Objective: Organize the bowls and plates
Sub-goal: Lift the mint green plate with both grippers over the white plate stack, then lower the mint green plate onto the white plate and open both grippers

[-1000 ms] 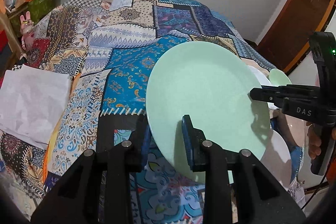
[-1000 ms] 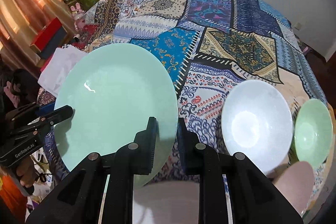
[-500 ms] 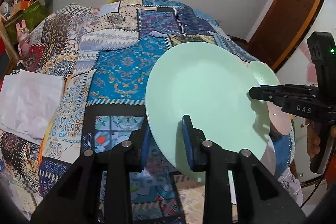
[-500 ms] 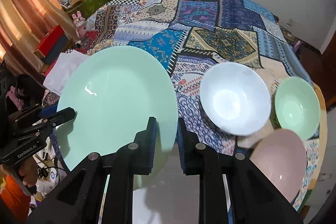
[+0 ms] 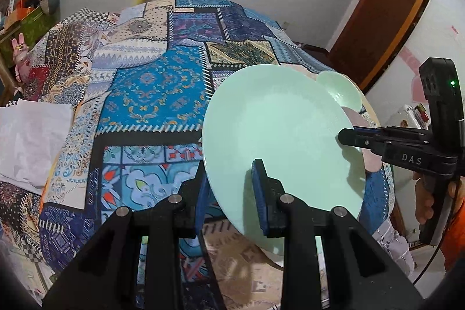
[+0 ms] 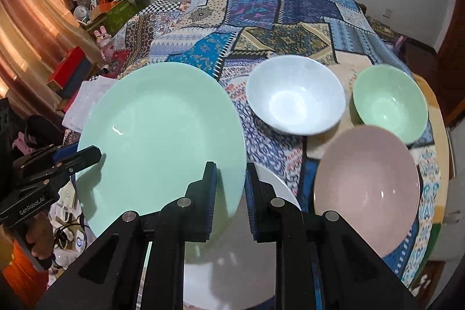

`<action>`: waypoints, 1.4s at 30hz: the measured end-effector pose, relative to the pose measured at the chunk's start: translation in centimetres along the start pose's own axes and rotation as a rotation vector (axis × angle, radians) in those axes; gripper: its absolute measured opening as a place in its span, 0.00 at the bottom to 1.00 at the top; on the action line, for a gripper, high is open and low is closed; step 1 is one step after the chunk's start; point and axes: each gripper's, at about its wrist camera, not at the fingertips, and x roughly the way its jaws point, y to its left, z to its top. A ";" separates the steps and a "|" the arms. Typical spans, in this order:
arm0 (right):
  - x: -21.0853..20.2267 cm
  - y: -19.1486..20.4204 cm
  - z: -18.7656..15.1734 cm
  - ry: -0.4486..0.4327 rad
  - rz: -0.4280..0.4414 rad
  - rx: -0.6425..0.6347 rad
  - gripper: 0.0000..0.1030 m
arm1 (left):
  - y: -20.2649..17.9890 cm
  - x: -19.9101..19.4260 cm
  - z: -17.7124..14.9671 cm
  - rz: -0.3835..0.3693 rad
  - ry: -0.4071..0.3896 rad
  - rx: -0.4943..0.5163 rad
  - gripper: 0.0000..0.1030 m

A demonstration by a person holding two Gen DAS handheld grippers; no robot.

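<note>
Your left gripper and right gripper both clamped on green plate rim, opposite edges. Plate held tilted above patchwork cloth, beside white bowl, green bowl, pink bowl.

The round bench is covered with a patchwork cloth of blue, navy and cream patterned panels. Ahead and to the right of the right gripper, three bowls rest on that cloth: a glossy white bowl straight ahead, a smaller pale green bowl to its right, and a wide dusty-pink bowl nearest the gripper, its rim overlapping the green one in this view. A white plate lies just beneath the gripper. Far to the left of the left gripper, a crumpled white sheet lies on the cloth.
</note>
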 end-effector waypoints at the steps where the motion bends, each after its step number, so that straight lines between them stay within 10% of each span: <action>1: 0.0 -0.2 -0.2 0.002 0.004 0.006 0.17 | -0.2 0.1 -0.2 -0.001 0.004 0.001 0.27; 42: 1.4 -4.4 -7.3 0.080 0.011 0.108 0.17 | -3.9 6.1 -5.2 0.013 0.199 0.071 0.27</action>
